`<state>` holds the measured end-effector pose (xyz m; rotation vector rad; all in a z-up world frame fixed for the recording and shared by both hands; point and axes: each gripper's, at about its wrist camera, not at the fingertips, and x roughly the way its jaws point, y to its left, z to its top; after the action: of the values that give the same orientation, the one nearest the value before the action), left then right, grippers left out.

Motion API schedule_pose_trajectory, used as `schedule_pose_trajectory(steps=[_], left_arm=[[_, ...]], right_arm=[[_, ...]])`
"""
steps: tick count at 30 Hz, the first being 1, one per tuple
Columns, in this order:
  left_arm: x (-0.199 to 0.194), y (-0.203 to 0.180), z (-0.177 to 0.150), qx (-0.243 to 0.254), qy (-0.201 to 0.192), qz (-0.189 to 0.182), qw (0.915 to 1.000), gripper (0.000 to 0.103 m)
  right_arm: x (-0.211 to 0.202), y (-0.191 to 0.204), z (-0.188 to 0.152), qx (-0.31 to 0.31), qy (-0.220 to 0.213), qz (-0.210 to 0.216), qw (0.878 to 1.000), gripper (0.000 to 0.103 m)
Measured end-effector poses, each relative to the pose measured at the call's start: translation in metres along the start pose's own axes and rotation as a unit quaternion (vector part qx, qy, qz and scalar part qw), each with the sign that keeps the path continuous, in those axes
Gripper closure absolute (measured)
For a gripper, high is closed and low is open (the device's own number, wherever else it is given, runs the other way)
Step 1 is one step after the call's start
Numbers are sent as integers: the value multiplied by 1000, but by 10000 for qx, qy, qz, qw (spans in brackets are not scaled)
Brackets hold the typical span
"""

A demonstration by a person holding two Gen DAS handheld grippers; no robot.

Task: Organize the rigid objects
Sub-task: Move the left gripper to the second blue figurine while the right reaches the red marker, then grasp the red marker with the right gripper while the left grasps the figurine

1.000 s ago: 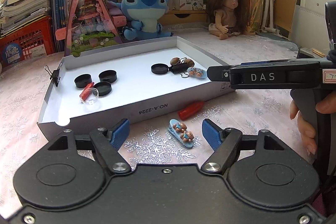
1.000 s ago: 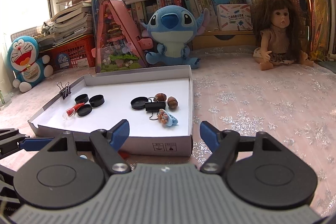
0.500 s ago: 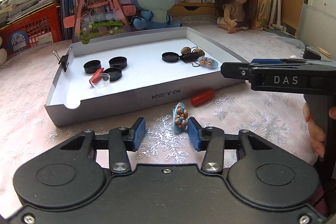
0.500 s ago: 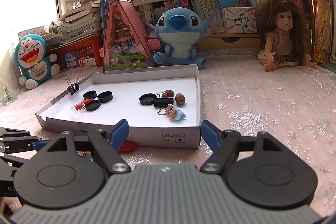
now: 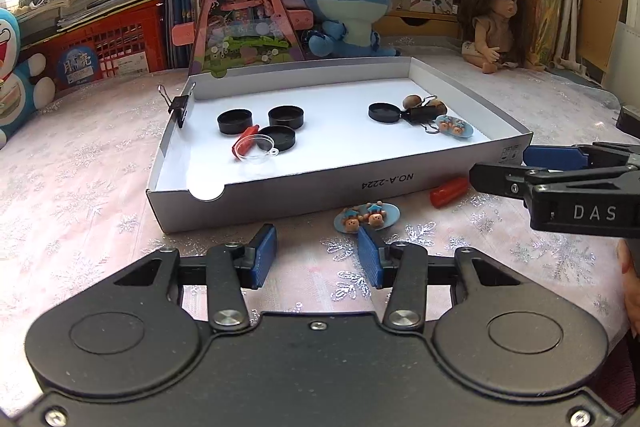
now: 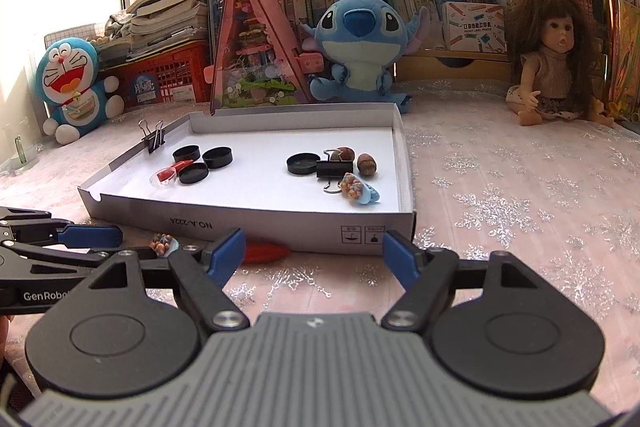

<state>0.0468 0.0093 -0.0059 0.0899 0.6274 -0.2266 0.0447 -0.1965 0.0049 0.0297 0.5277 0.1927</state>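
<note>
Left fingers: we found the left gripper [image 5: 317, 253] narrow, its jaws having just been closing. Nothing sat between the pads [image 5: 370, 259], only bare tablecloth [image 5: 80, 187].
Task's thing: the blue bear clip [image 5: 366, 217] lay flat on the cloth just past the tip of the right-hand pad, seemingly touching it but not pinched. It was outside the box, close to its front wall.
How it handles: we judged it light, stiff and glossy, so likely to skid or flip away from a one-sided push. The small bear figures on top looked like the fragile part.
Where to hold: we judged the two long edges of the oval base the best place, with one pad on each side. The fingers would need to re-open and centre over it first.
Right fingers: the right gripper [image 6: 314, 255] stood wide with nothing between the pads, hovering before the box's near corner.
Red piece: a red cap [image 5: 449, 191] lay on the cloth against the front wall, near the clip. We took it for hard, smooth and prone to roll.
Box: the white box [image 5: 304, 187] already held black lids [image 5: 235, 121], a clear dome [image 5: 256, 149], a binder clip [image 5: 420, 114] and a matching bear clip [image 5: 454, 126].
Beyond: a blue plush [image 5: 348, 3] and a doll [image 5: 498, 23] sat well apart from the work.
</note>
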Motion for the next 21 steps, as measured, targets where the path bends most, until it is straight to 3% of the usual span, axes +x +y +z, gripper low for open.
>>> schedule_pose_trajectory(steps=[13, 21], left_arm=[[-6, 8, -4, -171, -29, 13, 9998, 56], [-8, 7, -5, -196, -70, -96, 9997, 52]], right_arm=[[17, 32, 1, -342, 358, 55, 9988, 22], [20, 40, -1, -533, 373, -95, 9978, 46]])
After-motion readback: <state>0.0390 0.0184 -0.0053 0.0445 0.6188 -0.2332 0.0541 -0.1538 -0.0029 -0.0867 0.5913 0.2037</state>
